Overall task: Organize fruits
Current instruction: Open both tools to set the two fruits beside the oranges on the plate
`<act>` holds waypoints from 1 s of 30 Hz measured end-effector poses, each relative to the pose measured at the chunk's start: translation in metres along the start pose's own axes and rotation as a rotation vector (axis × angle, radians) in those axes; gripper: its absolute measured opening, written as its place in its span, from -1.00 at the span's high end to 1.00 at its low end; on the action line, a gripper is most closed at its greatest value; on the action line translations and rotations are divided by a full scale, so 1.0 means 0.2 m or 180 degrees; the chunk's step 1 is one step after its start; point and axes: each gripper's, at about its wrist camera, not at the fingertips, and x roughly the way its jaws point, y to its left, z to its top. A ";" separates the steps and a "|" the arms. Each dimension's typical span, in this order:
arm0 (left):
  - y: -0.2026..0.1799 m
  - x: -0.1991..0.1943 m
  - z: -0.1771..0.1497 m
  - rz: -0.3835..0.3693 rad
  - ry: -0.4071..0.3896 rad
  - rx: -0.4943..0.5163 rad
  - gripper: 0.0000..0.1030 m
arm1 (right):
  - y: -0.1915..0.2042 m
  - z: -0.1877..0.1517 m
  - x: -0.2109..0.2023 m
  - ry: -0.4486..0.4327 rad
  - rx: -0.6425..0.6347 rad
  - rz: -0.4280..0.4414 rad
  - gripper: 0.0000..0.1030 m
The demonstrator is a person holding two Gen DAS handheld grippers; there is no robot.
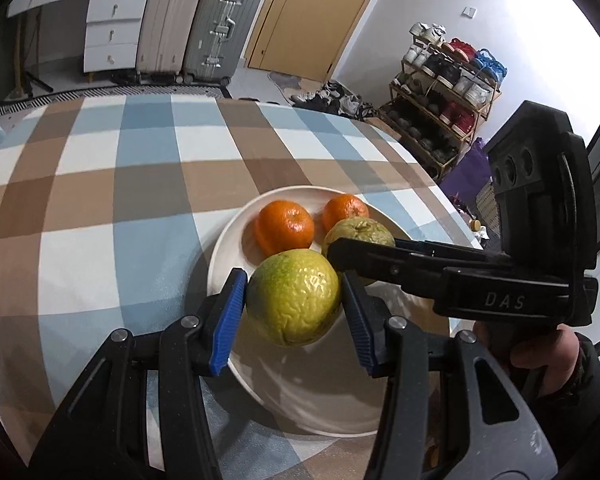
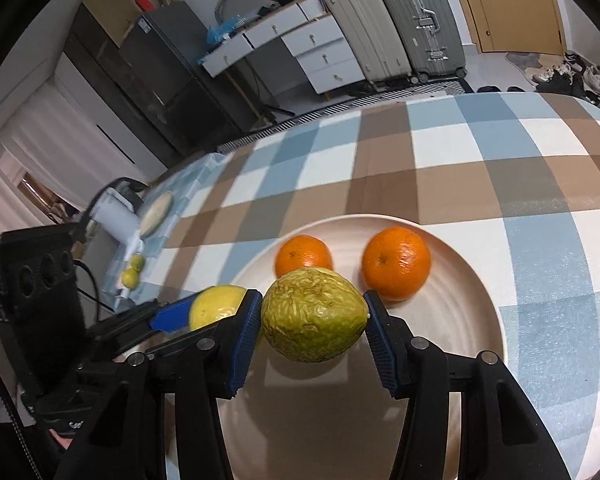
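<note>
My left gripper [image 1: 294, 300] is shut on a yellow-green wrinkled citrus [image 1: 294, 298], its blue pads pressing both sides. My right gripper [image 2: 314, 320] is shut on a greener, more shrivelled citrus [image 2: 314, 314]. Both fruits hang just over the near part of a white plate [image 2: 460, 280], side by side. Two oranges [image 2: 304, 256] [image 2: 396, 262] lie on the plate's far half. In the left wrist view the plate [image 1: 228, 248], the oranges [image 1: 286, 226] [image 1: 346, 208] and the right gripper's fruit [image 1: 360, 232] show too. The left gripper's fruit [image 2: 216, 304] shows at the left of the right wrist view.
The table wears a blue, brown and white checked cloth [image 1: 100, 200]. Two small green fruits [image 2: 134, 270] and a white device [image 2: 116, 216] sit at its far left. A hand [image 1: 540, 352] grips the right tool. Suitcases [image 1: 196, 20] and a shoe rack [image 1: 440, 92] stand beyond the table.
</note>
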 end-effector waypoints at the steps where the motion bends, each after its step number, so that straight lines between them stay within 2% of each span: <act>1: 0.00 0.01 0.00 0.0011 0.0010 0.0002 0.11 | -0.01 0.00 0.01 0.0011 0.0011 0.0003 -0.01; 6: 0.01 0.03 0.00 0.0078 0.0024 0.0004 0.11 | -0.02 0.00 0.03 0.0018 0.0046 -0.0013 -0.02; 9: 0.02 0.03 0.00 0.0088 0.0017 -0.0003 0.10 | -0.02 0.00 0.01 -0.0036 0.0063 0.0075 -0.02; 11: 0.01 0.01 0.01 0.0093 0.0004 0.0024 -0.03 | -0.02 0.01 0.01 -0.0034 0.0071 0.0075 -0.10; 12: 0.00 -0.01 0.01 0.0141 -0.0046 0.0038 -0.23 | -0.02 0.00 0.00 -0.0042 0.0072 0.0063 -0.12; 14: -0.01 -0.05 0.01 0.0128 -0.0127 0.0019 -0.49 | -0.02 0.00 -0.05 -0.0104 0.0084 0.0059 -0.29; 16: -0.03 -0.10 0.01 0.0161 -0.0191 0.0013 -0.60 | -0.02 -0.01 -0.12 -0.0207 0.0100 0.0050 -0.44; 19: -0.07 -0.19 0.00 0.0173 -0.0263 0.0029 -0.60 | -0.02 -0.05 -0.24 -0.0363 0.0114 0.0044 -0.70; 22: -0.15 -0.29 -0.02 0.0302 -0.0358 0.0103 -0.64 | -0.02 -0.10 -0.36 -0.0447 0.0114 -0.0008 -0.78; 24: -0.20 -0.37 -0.04 0.0420 -0.0427 0.0144 -0.76 | -0.01 -0.14 -0.45 -0.0526 0.0096 -0.0099 -0.86; 26: -0.25 -0.45 -0.07 0.0478 -0.0519 0.0160 -0.96 | 0.01 -0.19 -0.54 -0.0636 0.0089 -0.0122 -0.95; 30: -0.35 -0.60 -0.12 0.0607 -0.0666 0.0207 -0.98 | 0.06 -0.30 -0.71 -0.0835 0.0031 -0.0109 -0.98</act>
